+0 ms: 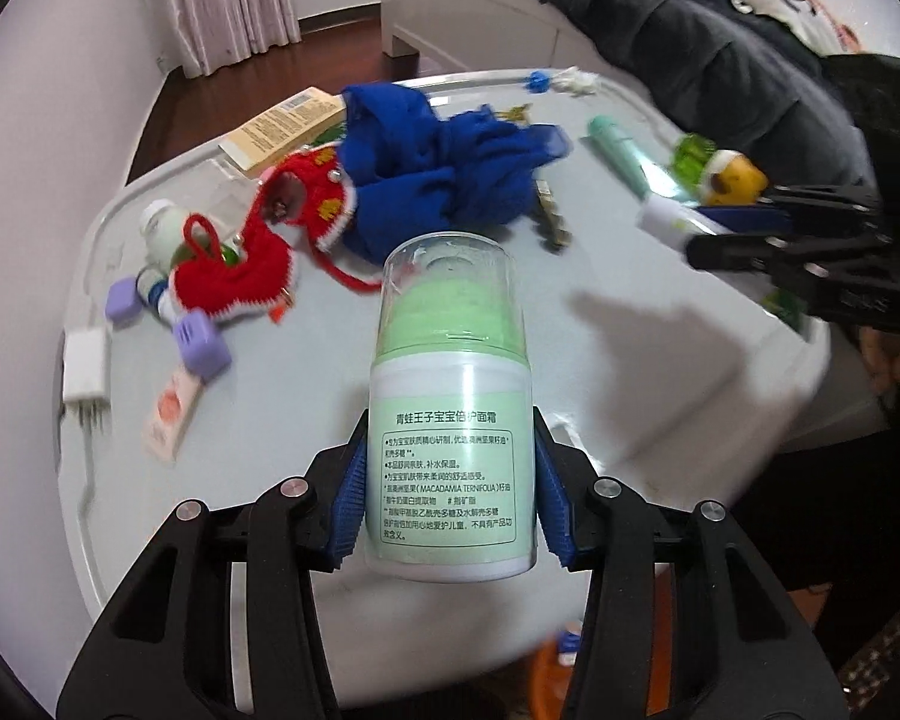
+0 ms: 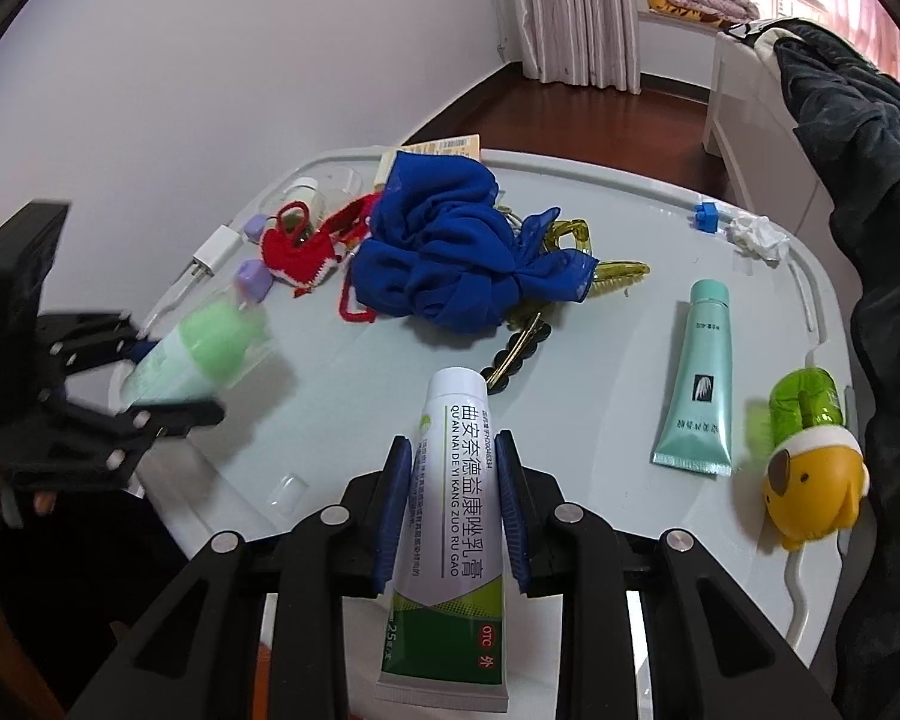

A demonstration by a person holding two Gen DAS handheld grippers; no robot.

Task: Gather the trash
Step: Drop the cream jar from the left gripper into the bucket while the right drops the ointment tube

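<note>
I've got the left gripper (image 1: pixel 450 480) clamped on cream bottle (image 1: pixel 450 420), right gripper (image 2: pixel 453 501) clamped on ointment tube (image 2: pixel 450 516), long axes along fingers

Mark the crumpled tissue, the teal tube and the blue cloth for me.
crumpled tissue (image 2: pixel 757 235), right wrist view, middle of the white wad.
teal tube (image 2: pixel 699 378), right wrist view, middle of its body.
blue cloth (image 2: pixel 450 252), right wrist view, centre of the bunched fabric.
</note>
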